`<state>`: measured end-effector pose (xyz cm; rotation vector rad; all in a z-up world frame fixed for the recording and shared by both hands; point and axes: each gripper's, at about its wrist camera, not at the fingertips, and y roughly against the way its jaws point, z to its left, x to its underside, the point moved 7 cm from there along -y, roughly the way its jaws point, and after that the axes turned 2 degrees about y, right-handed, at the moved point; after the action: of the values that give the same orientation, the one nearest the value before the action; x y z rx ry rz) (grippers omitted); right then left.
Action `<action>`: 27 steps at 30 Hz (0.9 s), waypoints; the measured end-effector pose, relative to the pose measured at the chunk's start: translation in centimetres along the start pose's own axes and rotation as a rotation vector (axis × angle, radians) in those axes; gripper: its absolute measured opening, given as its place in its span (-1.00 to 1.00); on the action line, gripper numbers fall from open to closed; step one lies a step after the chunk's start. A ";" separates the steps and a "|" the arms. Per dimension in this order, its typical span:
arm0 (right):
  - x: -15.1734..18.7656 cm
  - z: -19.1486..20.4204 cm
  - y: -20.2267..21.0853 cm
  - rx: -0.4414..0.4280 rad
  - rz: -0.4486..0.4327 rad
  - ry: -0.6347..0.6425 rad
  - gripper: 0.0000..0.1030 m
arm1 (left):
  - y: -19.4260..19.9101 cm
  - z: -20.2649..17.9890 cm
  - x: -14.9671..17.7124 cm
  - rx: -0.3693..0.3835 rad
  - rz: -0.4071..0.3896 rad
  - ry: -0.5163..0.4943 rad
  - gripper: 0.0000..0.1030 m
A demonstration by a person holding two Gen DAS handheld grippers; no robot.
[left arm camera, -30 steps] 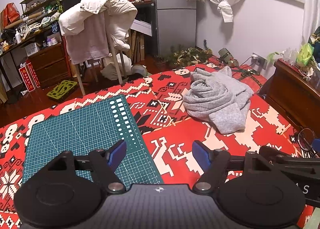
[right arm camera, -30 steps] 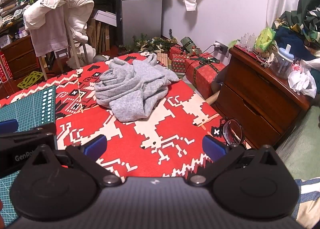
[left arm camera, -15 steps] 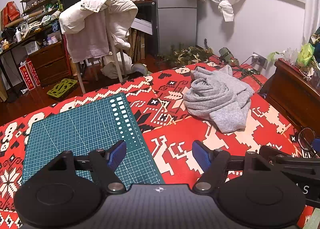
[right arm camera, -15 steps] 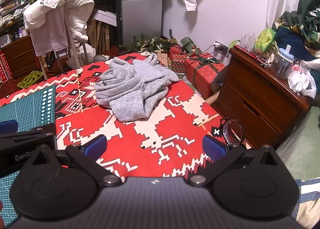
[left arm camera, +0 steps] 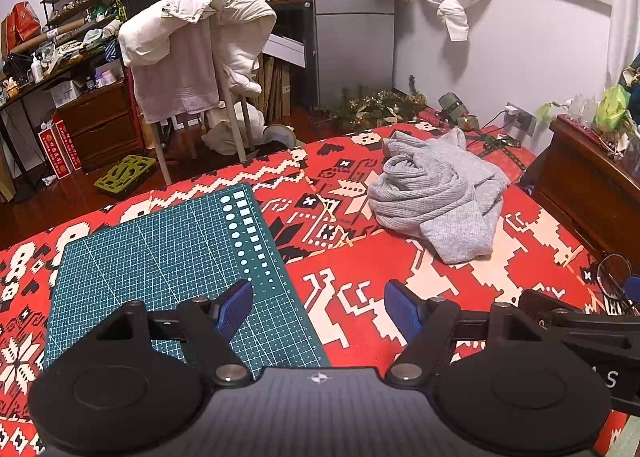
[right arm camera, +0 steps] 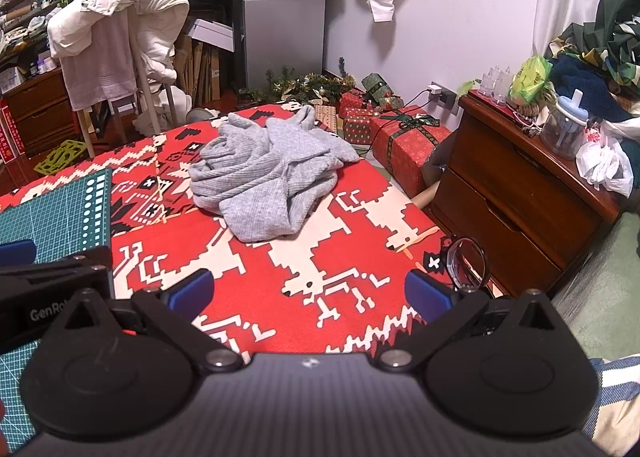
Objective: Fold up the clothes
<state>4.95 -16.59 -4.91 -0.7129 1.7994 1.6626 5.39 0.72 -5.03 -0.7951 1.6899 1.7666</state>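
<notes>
A crumpled grey ribbed garment (left arm camera: 438,193) (right arm camera: 266,173) lies in a heap on the red patterned cloth (left arm camera: 360,269) (right arm camera: 320,257) that covers the table. My left gripper (left arm camera: 319,305) hovers well short of it, blue-padded jaws wide apart and nothing between them. My right gripper (right arm camera: 308,291) also stands open and empty, nearer the table's right edge, with the garment ahead and slightly left. Each gripper shows at the edge of the other's view.
A green cutting mat (left arm camera: 172,269) lies on the cloth at the left. Eyeglasses (right arm camera: 466,263) rest at the table's right edge. A wooden dresser (right arm camera: 516,193) stands to the right, wrapped gift boxes (right arm camera: 404,141) beyond the table, a chair draped with white clothes (left arm camera: 192,53) at the back left.
</notes>
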 end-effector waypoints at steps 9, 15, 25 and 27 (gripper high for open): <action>0.1 0.0 0.0 -0.001 0.002 0.000 0.99 | -0.1 0.0 0.0 -0.001 0.003 0.000 0.40; 0.1 0.0 0.0 -0.001 0.002 0.000 0.99 | 0.0 0.0 0.0 0.000 0.005 0.002 0.40; 0.1 0.1 0.0 0.000 0.003 0.004 0.99 | -0.1 0.2 0.1 -0.002 0.009 0.005 0.40; 0.1 0.1 0.0 -0.001 0.004 0.004 0.99 | -0.2 0.2 0.1 -0.002 0.010 0.006 0.40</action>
<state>4.89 -16.50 -5.02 -0.7139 1.8043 1.6656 5.45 0.93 -5.18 -0.7948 1.6985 1.7747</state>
